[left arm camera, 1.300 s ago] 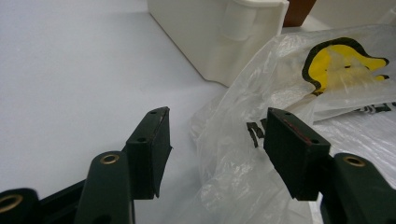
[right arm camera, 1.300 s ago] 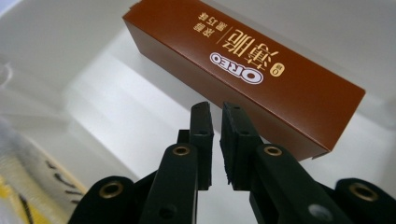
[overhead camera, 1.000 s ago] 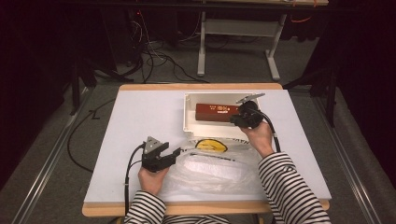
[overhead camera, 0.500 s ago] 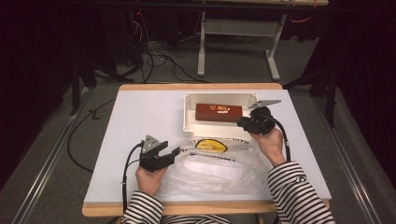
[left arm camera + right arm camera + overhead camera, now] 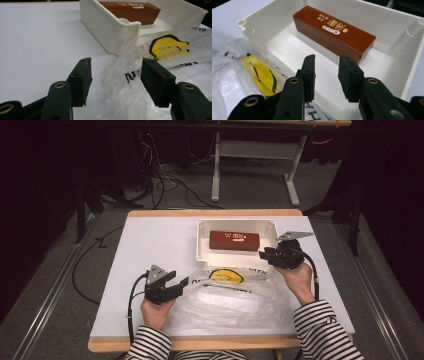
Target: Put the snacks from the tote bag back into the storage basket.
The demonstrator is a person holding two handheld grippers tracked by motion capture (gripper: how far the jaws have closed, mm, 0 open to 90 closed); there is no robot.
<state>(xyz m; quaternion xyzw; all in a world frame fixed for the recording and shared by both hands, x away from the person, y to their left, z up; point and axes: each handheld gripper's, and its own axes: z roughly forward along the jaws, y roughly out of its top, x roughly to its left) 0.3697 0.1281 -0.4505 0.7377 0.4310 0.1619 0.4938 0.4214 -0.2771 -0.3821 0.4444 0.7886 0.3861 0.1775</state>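
Note:
A brown snack box lies in the white tray at the back of the table. My right gripper hovers at the tray's front right corner. In the right gripper view it points at the box; its jaws have just been opening and nothing is between them. A crumpled clear plastic bag with a yellow logo lies in front of the tray. My left gripper is open at the bag's left edge. In the left gripper view a fold of the bag lies loose between its jaws.
The white table top is bare to the left of the tray. The tray wall stands just beyond the bag. Cables and a table frame sit on the dark floor behind the table.
My right gripper has drawn back from over the box to the right, toward the tray's front corner, and its jaws stand wider. The box stays in the tray. The left gripper has kept still.

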